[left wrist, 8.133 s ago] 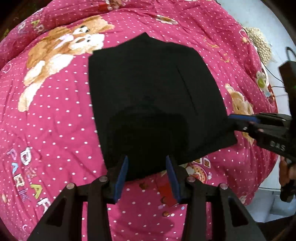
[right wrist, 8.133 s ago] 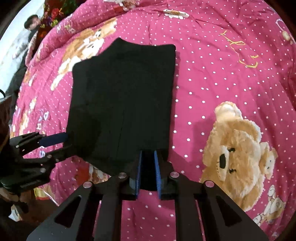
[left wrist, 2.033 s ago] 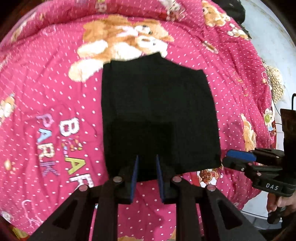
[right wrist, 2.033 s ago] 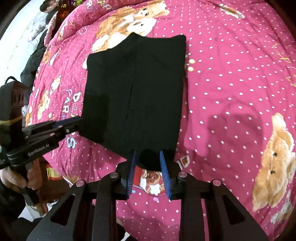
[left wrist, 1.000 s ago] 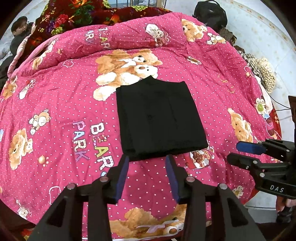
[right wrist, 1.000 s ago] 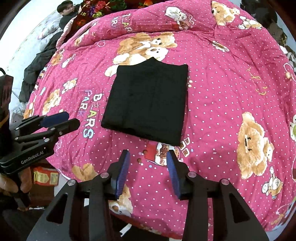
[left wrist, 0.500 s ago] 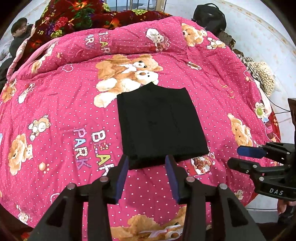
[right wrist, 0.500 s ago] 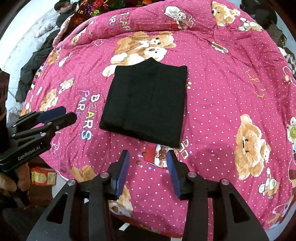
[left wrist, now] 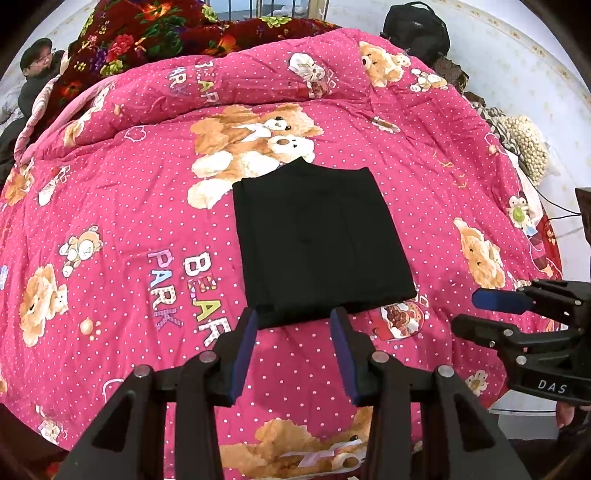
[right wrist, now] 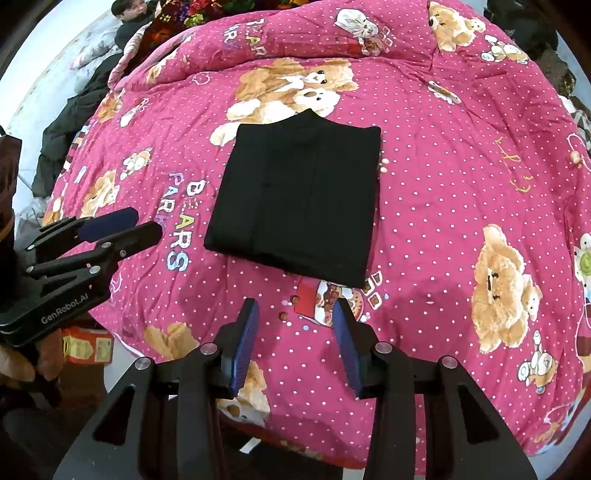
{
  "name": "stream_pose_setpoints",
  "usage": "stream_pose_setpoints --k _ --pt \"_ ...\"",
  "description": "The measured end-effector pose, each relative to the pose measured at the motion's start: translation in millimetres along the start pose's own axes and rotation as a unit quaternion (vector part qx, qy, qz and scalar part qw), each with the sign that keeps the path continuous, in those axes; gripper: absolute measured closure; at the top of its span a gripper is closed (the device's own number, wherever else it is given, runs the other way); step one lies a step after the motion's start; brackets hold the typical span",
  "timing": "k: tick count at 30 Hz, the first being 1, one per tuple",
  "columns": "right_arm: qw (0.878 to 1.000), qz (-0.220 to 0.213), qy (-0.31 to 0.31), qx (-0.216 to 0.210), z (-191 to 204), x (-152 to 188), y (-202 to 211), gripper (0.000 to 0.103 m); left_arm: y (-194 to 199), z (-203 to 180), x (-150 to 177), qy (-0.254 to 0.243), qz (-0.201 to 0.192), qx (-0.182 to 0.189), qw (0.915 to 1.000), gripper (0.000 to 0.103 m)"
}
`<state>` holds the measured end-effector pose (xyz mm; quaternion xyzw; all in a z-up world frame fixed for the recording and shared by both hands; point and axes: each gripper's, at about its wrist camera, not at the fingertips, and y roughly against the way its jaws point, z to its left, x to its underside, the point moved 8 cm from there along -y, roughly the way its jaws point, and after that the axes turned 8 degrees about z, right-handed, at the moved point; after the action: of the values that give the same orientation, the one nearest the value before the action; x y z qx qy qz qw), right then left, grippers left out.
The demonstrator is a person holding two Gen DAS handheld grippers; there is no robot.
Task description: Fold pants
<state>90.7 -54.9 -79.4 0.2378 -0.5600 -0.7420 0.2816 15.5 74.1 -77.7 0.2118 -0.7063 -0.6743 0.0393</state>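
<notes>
The black pants (left wrist: pixel 317 240) lie folded into a neat flat rectangle on the pink bear-print quilt (left wrist: pixel 122 229); they also show in the right wrist view (right wrist: pixel 299 203). My left gripper (left wrist: pixel 293 317) is open and empty, held above the quilt just short of the pants' near edge. My right gripper (right wrist: pixel 293 308) is open and empty, held back from the pants' near right corner. Each gripper shows in the other's view, the right one (left wrist: pixel 484 312) and the left one (right wrist: pixel 125 225), both apart from the pants.
A flowered red blanket (left wrist: pixel 147 33) lies at the bed's far end. A person (left wrist: pixel 37 66) sits at the far left. A black backpack (left wrist: pixel 417 29) and a beaded cushion (left wrist: pixel 532 144) are at the right. A cardboard box (right wrist: pixel 86 347) stands on the floor.
Both grippers, shut on the pants' near edge two seconds ago, have opened, let go and pulled back and up. The pants lie still.
</notes>
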Motion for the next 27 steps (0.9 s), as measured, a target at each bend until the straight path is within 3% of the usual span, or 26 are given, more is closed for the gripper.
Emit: stream_pose_setpoints --k 8,13,16,27 --pt "1.000 -0.003 0.001 -0.001 4.6 5.7 1.1 0.061 2.3 0.7 9.2 0.003 0.004 -0.002 1.0000 0.059" --pt "1.000 -0.002 0.000 -0.001 5.1 6.2 1.0 0.061 2.9 2.4 15.3 -0.004 0.008 -0.032 0.9994 0.059" --pt "1.000 -0.001 0.001 0.000 6.3 8.9 0.2 0.061 3.4 2.1 17.4 0.000 0.008 -0.018 0.9998 0.059" --pt "1.000 -0.019 0.009 0.016 9.9 10.8 1.6 0.061 1.8 3.0 18.0 -0.009 0.012 -0.021 0.9997 0.059"
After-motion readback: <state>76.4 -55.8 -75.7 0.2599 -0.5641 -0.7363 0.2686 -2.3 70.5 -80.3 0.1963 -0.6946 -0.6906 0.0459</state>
